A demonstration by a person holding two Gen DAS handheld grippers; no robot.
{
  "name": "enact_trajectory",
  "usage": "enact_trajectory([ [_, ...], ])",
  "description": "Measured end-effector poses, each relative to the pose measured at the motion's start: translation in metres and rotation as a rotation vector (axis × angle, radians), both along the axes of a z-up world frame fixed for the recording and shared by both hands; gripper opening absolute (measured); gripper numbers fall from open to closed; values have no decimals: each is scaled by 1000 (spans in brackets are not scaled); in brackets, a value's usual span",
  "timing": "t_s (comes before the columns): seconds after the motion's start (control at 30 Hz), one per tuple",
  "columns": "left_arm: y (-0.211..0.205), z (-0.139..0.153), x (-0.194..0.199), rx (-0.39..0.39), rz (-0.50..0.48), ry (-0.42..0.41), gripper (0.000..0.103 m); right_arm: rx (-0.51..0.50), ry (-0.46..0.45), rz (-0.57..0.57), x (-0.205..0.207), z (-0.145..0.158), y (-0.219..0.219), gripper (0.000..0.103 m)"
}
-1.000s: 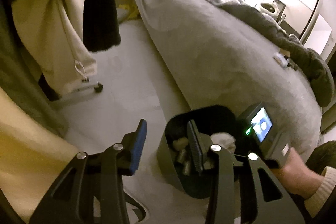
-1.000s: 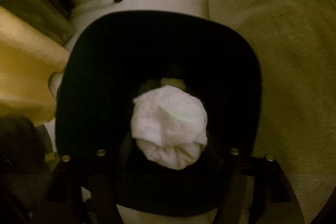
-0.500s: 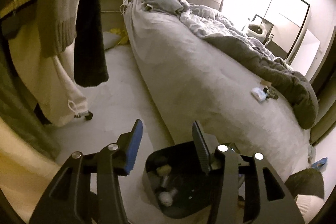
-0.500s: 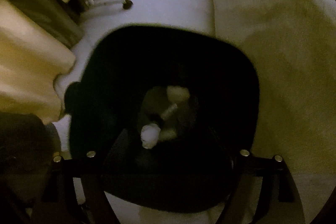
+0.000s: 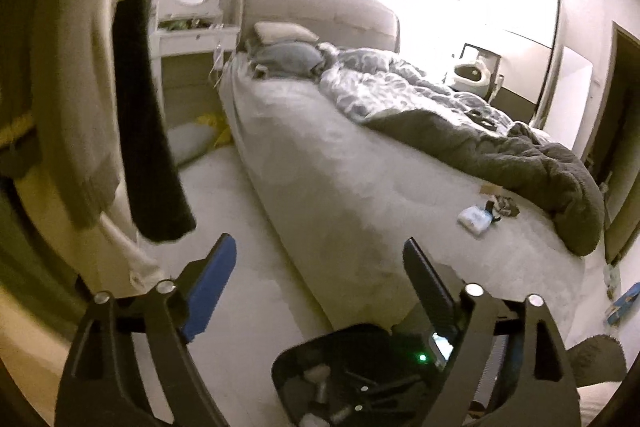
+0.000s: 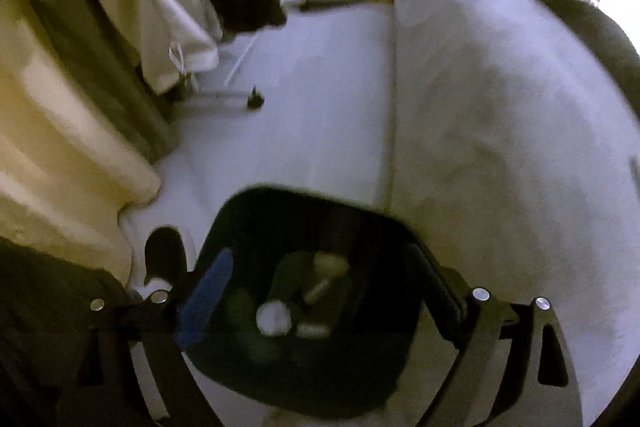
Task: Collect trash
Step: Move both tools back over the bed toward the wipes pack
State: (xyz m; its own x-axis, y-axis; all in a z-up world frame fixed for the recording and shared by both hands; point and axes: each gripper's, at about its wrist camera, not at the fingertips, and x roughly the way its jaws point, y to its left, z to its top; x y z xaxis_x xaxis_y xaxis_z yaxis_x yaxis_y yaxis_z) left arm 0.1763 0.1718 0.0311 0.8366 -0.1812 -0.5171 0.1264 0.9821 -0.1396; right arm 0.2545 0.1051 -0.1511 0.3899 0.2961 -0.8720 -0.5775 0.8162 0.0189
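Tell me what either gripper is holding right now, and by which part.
Nothing. The left gripper and right gripper are both opening with nothing between their jaws; the white wad lies in the bin.

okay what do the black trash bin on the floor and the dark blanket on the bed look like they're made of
Trash bin: probably matte black plastic; its thin, smooth rim and rounded moulded corners suggest so, though the view is dark and blurred.
Dark blanket: looks like a soft fleece or plush fabric; its surface is fuzzy and it lies in thick, limp folds.

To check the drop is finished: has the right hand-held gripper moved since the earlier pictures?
Yes. The right hand-held gripper has risen away from the black bin, which looks smaller below it now.
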Motion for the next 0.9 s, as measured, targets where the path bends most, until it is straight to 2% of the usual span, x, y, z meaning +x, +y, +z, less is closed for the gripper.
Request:
enact_trajectory([
  [0.23, -28, 8, 16, 27, -36, -55, 97, 58, -91, -34, 21, 36, -35, 99],
  [0.5, -44, -1, 39, 26, -39, -57, 99, 105, -173, -73, 42, 68, -74, 99],
  [0.9, -69, -7, 71, 32, -88, -74, 99, 122, -237, -138, 73, 85, -126, 99],
])
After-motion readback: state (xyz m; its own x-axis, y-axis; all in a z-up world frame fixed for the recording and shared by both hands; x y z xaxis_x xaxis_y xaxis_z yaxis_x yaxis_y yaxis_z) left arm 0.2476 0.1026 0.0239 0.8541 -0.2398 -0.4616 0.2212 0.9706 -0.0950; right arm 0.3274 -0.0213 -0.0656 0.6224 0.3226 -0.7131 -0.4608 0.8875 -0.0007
